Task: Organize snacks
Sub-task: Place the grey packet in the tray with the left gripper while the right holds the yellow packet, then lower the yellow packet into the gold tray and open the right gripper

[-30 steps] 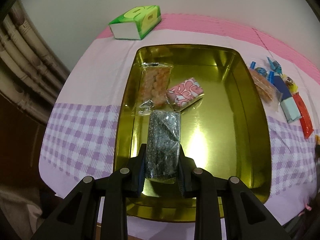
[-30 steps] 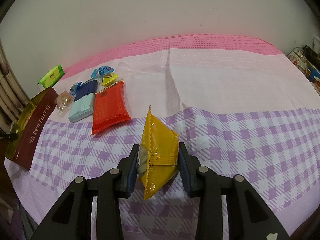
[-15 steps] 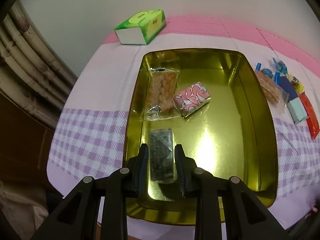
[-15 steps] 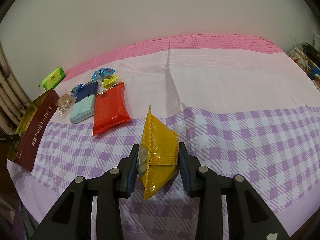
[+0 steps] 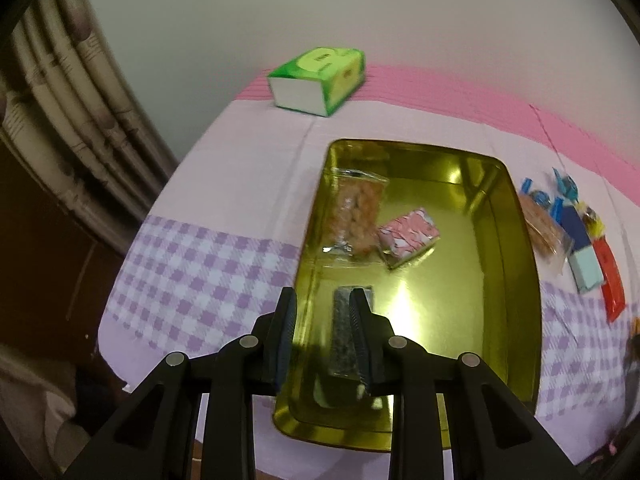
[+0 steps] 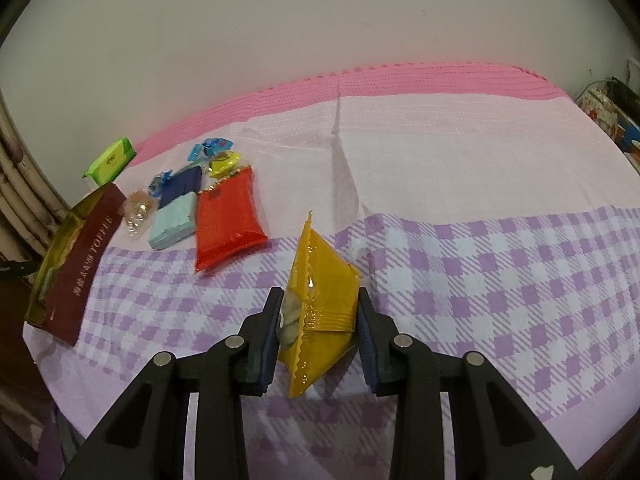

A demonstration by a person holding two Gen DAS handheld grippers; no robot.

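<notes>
In the left wrist view a gold tin tray (image 5: 524,280) holds a clear pack of orange snacks (image 5: 356,212), a pink wrapped packet (image 5: 408,236) and a dark speckled packet (image 5: 342,328) lying flat near its front. My left gripper (image 5: 322,320) hovers above the tray's front left rim, shut, with nothing between its pads. In the right wrist view my right gripper (image 6: 318,320) grips a yellow snack packet (image 6: 324,292) standing on edge above the checked cloth. Its jaws are closing and both pads press the packet's sides.
A red packet (image 6: 228,220), a light blue box (image 6: 174,220), a dark blue box (image 6: 182,184) and small wrapped candies (image 6: 210,148) lie left of the yellow packet. The tin's maroon side (image 6: 86,256) is at the far left. A green tissue pack (image 5: 320,76) sits behind the tray.
My left gripper let go of the dark packet, which now lies in the tray, then rose and drifted left. The right gripper stayed put, squeezing the yellow packet slightly tighter.
</notes>
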